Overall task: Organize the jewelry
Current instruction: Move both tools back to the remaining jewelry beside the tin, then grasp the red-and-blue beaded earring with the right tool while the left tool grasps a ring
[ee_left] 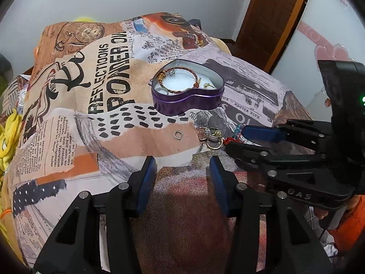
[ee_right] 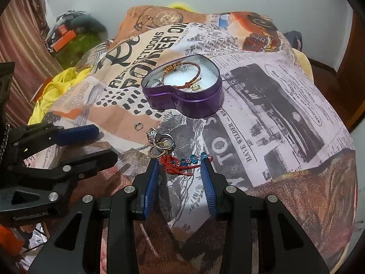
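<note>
A purple heart-shaped tin stands open on the printed cloth, with a red braided bracelet and a few rings inside it. In front of it lie a small squarish ring, a cluster of rings and a red cord bracelet with blue beads. My right gripper is low over the cloth and open, with the cord bracelet lying between its fingertips. My left gripper is open and empty, just left of the rings.
The printed cloth covers a rounded mound that drops off at every side. Yellow fabric and a clutter of green and orange things lie at the far left. A wooden door stands behind. An orange sleeve shows by the right gripper.
</note>
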`<state>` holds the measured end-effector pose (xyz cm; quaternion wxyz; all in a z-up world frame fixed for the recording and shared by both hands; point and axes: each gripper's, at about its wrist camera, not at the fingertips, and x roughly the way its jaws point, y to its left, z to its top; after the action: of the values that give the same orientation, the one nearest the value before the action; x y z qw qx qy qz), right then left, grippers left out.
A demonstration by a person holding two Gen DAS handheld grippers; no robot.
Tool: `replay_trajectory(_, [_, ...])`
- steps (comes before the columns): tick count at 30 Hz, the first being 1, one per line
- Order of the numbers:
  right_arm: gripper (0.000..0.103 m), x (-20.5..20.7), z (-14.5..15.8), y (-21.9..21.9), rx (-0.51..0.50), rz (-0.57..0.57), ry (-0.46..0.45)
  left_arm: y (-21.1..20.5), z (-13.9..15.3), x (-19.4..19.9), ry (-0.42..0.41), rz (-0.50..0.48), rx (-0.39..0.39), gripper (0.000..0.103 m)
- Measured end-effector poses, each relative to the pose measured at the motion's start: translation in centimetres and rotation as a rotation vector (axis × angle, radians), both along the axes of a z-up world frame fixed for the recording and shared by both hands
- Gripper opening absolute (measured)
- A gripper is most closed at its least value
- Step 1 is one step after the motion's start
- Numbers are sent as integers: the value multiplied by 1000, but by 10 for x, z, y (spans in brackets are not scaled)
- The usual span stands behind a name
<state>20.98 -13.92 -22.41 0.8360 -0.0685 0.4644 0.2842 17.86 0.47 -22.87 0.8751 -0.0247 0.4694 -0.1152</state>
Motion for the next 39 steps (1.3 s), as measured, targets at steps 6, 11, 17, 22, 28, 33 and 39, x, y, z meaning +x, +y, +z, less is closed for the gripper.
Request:
replay_trajectory(6, [9,-3,-3,2,-37,-4,-62,-2,-2,4,13,-13,-6,44])
replay_trajectory(11, [6,-1,-2,-2,-13,-8,-66,-5,-3,11,27,-20,-25,39])
replay_trajectory(17, [4,-1,2,-11,0,-40,-85,-13,-2,23,24,-35,-50,35])
replay_trajectory(22, [4,1,9,-24,18,-72,-101,-20,-7,35,41,-37,-51,28])
replay_trajectory(28, [4,0,14,-34,7,-100,-118,-24,-12,45,56,-31,-60,25])
replay_trajectory(33, [4,3,17,-41,15,-114,-116,-25,-17,50,73,-29,-67,14])
replay_trajectory(39, [14,7,14,-46,-3,-121,-66,-29,-15,48,55,-40,-60,10])
